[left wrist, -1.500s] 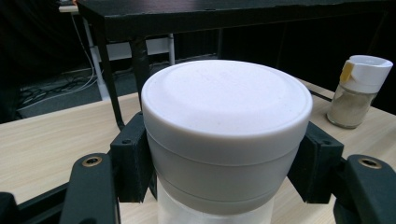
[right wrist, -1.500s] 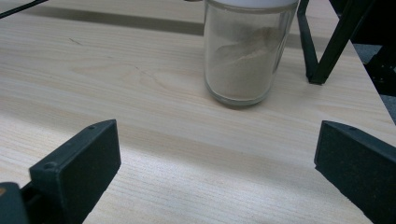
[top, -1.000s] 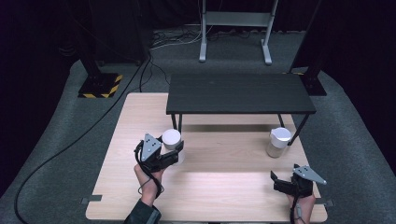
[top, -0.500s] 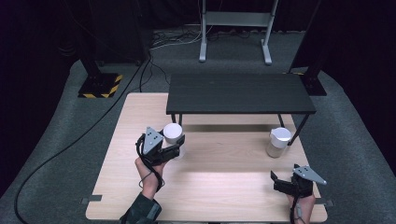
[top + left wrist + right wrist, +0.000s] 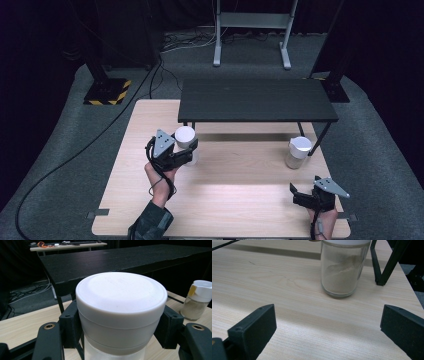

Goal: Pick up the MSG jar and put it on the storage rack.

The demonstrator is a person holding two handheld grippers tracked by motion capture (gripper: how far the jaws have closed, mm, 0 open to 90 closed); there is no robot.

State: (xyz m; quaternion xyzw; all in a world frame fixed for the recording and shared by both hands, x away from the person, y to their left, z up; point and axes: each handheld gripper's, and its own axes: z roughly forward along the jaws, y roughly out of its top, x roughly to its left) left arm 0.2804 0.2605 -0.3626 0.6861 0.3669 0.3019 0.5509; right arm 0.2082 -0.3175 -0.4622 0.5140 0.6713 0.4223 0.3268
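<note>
High view: white-lidded jar [image 5: 185,142] seen clamped in left gripper [image 5: 186,154] near wooden table [image 5: 240,210] rear left, by black shelf [image 5: 255,99].

Left gripper view: lid [image 5: 121,293] pinched squarely; jar best kept upright.

Right gripper view: right gripper [image 5: 329,327] jaws spread wide, spice jar [image 5: 343,270] ahead, untouched.

The white-lidded jar [image 5: 184,141] is sitting between the jaws of the left gripper [image 5: 186,156], with the black shelf [image 5: 255,100] lying just behind it. The spice jar [image 5: 298,152] is standing ahead of the right gripper [image 5: 298,192], beside the shelf leg [image 5: 321,139].
</note>
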